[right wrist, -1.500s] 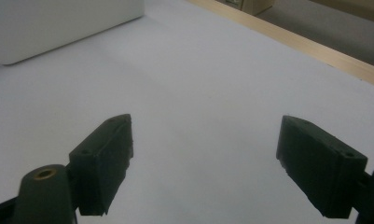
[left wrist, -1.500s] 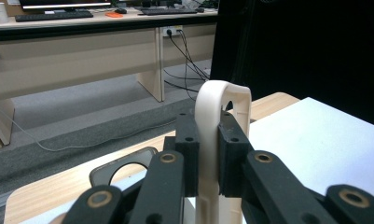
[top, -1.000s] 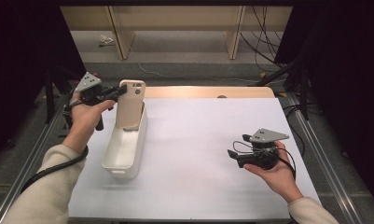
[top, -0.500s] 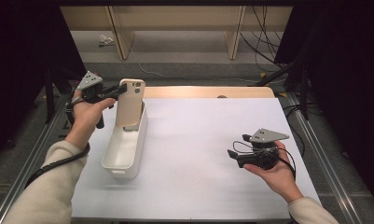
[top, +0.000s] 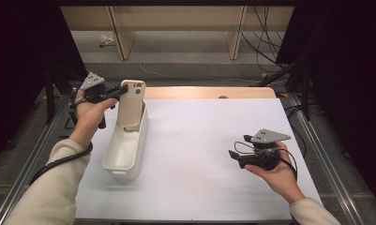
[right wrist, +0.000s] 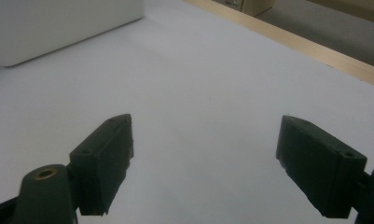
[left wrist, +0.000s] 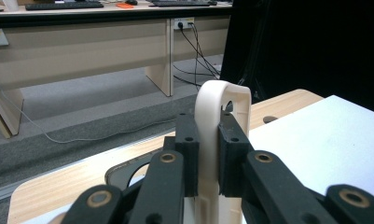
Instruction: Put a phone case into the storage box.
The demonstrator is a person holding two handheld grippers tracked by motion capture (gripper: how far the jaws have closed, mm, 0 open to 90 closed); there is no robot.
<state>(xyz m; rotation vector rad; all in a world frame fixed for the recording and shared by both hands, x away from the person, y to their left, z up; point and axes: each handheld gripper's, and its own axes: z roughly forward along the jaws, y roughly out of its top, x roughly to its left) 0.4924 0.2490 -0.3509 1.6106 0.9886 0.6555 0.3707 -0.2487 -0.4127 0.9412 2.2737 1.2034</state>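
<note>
A beige phone case stands upright at the far end of a white oblong bin, its lower end down inside the bin. My left gripper comes in from the left and is shut on the case's upper edge. In the left gripper view the two black pads press both sides of the thin case. My right gripper rests in a hand low over the white table mat at the right. Its jaws stand wide open with nothing between them, pointing toward the bin.
The white mat covers the table, with a wooden strip along the far edge. Metal rails run along both sides. Desks and loose cables lie on the floor beyond the table.
</note>
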